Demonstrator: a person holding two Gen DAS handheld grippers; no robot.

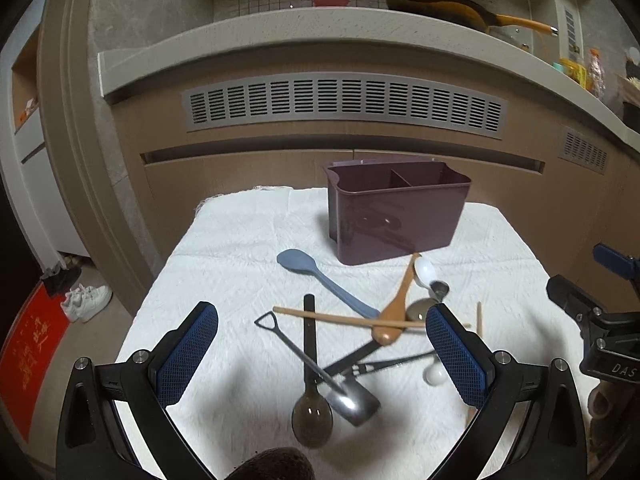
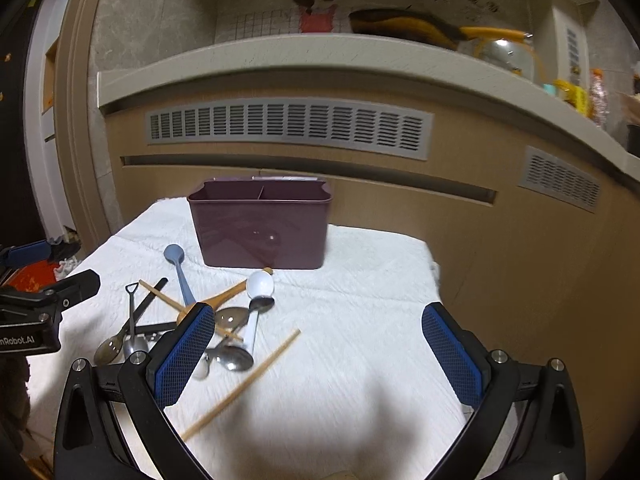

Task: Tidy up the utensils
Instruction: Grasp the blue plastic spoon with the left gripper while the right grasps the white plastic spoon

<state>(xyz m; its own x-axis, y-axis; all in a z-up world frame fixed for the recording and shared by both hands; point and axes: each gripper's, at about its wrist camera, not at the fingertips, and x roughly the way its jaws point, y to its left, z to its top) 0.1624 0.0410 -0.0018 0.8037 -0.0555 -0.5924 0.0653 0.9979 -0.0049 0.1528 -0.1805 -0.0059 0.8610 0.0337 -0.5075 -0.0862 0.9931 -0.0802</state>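
A maroon utensil holder (image 1: 396, 216) (image 2: 262, 228) with a divider stands at the back of a white cloth (image 1: 240, 240) (image 2: 360, 280). In front of it lies a jumbled pile: a blue spoon (image 1: 320, 276) (image 2: 178, 268), a wooden spoon (image 1: 394, 312), a chopstick (image 1: 340, 317), a black-handled spoon (image 1: 310, 380), a metal shovel-handled spoon (image 1: 320, 376) and a white spoon (image 2: 256, 300). My left gripper (image 1: 320, 356) hovers open over the pile, holding nothing. My right gripper (image 2: 318, 354) is open over bare cloth, right of the pile, near a loose chopstick (image 2: 248, 380).
A wooden cabinet front with grey vents (image 1: 344, 100) rises behind the table, under a countertop (image 1: 280, 32) carrying a pan (image 1: 444, 8). White shoes (image 1: 86, 300) and a red mat (image 1: 32, 352) lie on the floor at left.
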